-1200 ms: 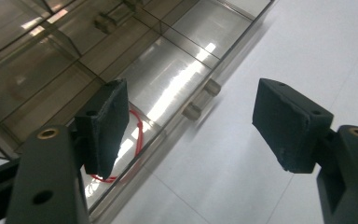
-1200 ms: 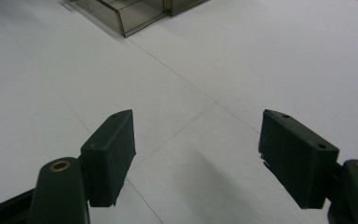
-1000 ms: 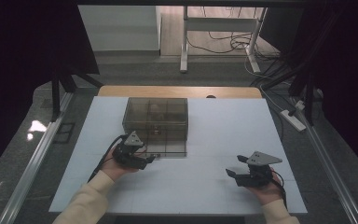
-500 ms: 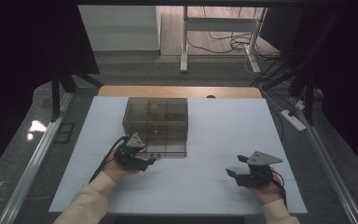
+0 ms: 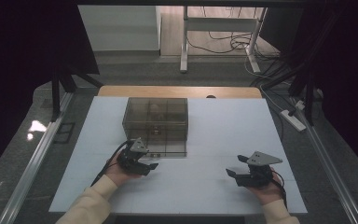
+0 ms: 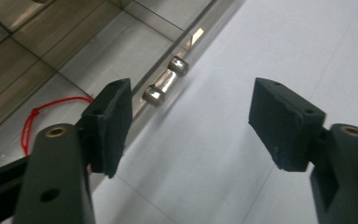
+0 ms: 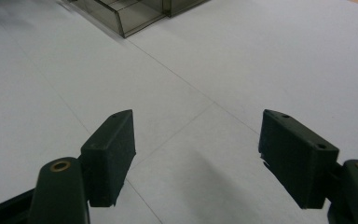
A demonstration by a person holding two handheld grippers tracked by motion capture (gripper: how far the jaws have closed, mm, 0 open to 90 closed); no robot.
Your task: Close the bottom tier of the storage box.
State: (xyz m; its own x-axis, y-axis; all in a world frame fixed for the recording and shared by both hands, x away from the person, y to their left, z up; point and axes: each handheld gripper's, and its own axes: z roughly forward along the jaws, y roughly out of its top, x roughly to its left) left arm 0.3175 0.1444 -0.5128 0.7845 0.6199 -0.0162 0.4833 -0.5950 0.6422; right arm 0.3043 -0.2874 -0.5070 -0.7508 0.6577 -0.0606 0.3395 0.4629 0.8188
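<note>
Two grippers: both at the near edge of the white table, one in each hand.
Right gripper: near right, well apart from the box; jaws apart, nothing between them, bare table under them in the right gripper view.
Left gripper: near left, just in front of the box's near face; jaws have just been closing a little, but stand apart with nothing clamped.
Handle: small metal bar on two studs, on the drawer front; in the left gripper view it lies ahead of the jaws, closer to the left pad, not between the pads.
Drawer: bottom one, pulled out a little toward the near side, judged from its front standing proud of the box.
Red cord: seen through the smoky plastic in the left gripper view.
Smoky plastic drawer box: centre of table, far of the left gripper; small objects inside, too dim to name.
Progress: early, by my reading; handle not yet gripped. Left to do: close on handle, then move the drawer.
</note>
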